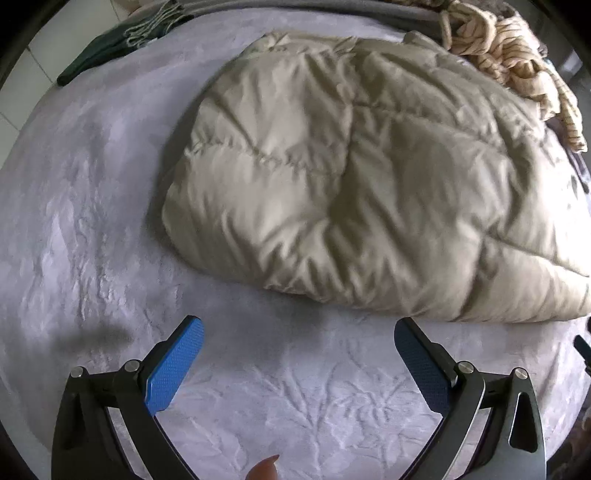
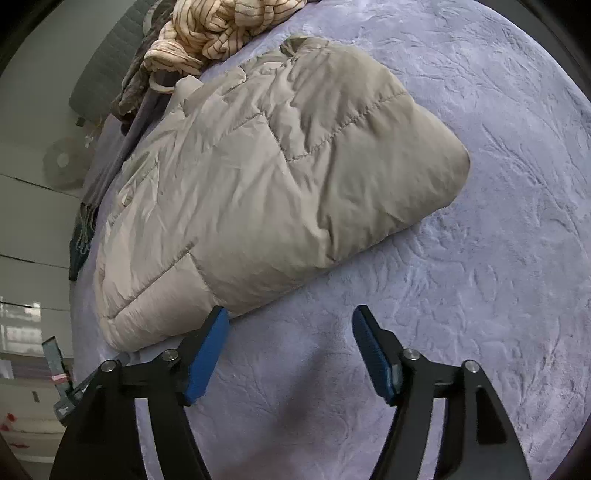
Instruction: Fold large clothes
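A beige quilted puffer jacket (image 1: 362, 184) lies folded into a thick bundle on a lavender bedspread (image 1: 92, 229). It also shows in the right wrist view (image 2: 266, 184). My left gripper (image 1: 299, 328) is open and empty, hovering above the bedspread a little short of the jacket's near edge. My right gripper (image 2: 290, 317) is open and empty; its left fingertip (image 2: 218, 325) sits just at the jacket's near edge, whether touching it I cannot tell.
A cream striped knitted garment (image 1: 517, 55) lies bunched behind the jacket, also in the right wrist view (image 2: 221, 29). A dark green fringed cloth (image 1: 122, 40) lies at the far left edge of the bed. The bed's edge and floor (image 2: 33, 221) are to the right gripper's left.
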